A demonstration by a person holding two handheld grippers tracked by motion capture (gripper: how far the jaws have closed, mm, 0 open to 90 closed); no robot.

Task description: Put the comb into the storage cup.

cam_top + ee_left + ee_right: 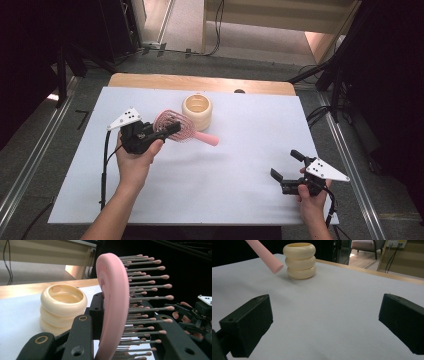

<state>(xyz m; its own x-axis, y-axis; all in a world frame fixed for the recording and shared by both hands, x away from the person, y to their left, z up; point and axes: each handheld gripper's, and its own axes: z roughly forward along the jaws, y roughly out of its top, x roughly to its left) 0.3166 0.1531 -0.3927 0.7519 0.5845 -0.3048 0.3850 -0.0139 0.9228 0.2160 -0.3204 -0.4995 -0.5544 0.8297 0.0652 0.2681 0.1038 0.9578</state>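
Left claw (167,131) clamping the pink hairbrush (172,125) by its head, jaws pressed against the back plate on one side and among the bristles on the other, as seen in the left gripper view (112,315). Holding the brush clear of the bench (200,185), head on edge, bristles pointing sideways, handle (263,255) slanting down toward the cream ringed holder (197,111). Gripping at the head rather than the handle, probably leaving the handle free for lowering into the holder's open top. Handle tip hanging just beside the holder, slightly nearer the person, not yet above the opening.

Right claw (286,166) resting low over the bench at the near right, jaws spread wide, gripping nothing; bare white surface lying between the jaws in the right gripper view. Waiting well apart from the brush, likely kept out of the way or ready for steadying the holder.

Holder standing upright toward the bench's far edge, hollow, nothing inside.
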